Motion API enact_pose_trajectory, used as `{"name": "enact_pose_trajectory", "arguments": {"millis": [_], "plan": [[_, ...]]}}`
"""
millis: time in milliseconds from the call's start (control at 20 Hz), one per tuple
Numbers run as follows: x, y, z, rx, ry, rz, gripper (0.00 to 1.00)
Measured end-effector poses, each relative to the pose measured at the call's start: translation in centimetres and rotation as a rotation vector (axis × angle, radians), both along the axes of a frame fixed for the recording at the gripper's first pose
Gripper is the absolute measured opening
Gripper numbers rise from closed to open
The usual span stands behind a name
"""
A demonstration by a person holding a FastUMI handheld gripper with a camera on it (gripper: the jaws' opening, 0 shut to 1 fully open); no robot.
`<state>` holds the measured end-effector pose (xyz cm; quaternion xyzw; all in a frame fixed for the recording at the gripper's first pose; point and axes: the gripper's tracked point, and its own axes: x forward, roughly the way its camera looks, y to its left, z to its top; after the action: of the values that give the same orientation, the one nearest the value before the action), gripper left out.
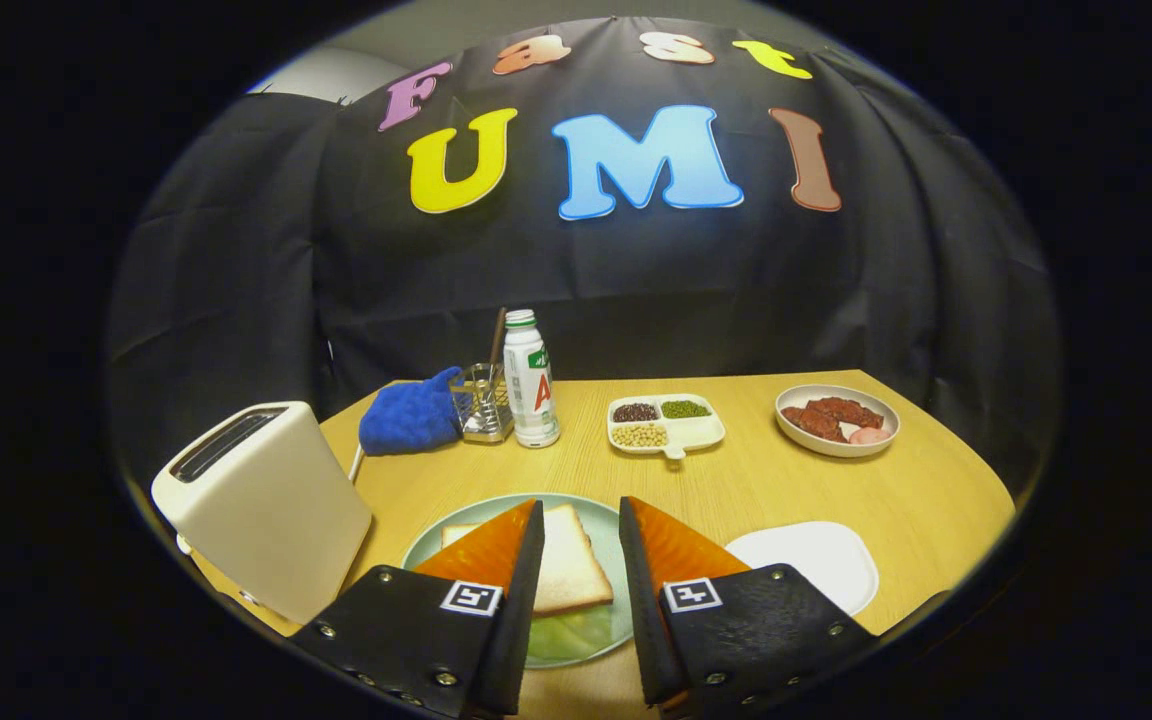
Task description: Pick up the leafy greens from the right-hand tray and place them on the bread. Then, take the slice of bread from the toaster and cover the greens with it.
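A slice of bread [571, 570] lies on a pale green plate [436, 535], seen between my fingers. Leafy greens [566, 635] peek out from under its near edge. My gripper [581, 503] hovers over the plate, open, with nothing held between its fingers. The cream toaster [256, 500] stands left of the plate, its top slots dark with no bread sticking out. A white tray [816, 560] lies just right of the plate, its surface bare.
Beyond the plate on the wooden table [736, 490] are a blue oven mitt [411, 412], a metal utensil holder [484, 405], a white bottle [531, 380], a divided dish of beans [664, 422] and a bowl of red meat [836, 418].
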<state>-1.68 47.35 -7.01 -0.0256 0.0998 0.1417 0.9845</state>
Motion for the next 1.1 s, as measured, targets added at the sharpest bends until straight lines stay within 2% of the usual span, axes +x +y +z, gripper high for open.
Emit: {"name": "enact_pose_trajectory", "arguments": {"millis": [250,500,750,950,1100], "plan": [[-0.1,-4.0,3.5,0.002,-0.090,-0.049,0.45],[-0.9,-8.3,5.4,0.037,-0.151,-0.063,0.45],[-1.1,-14.5,7.1,0.024,-0.214,-0.111,0.44],[-1.3,-19.1,8.3,0.039,-0.248,-0.117,0.44],[-0.9,-23.4,8.4,0.006,-0.261,-0.129,0.44]]}}
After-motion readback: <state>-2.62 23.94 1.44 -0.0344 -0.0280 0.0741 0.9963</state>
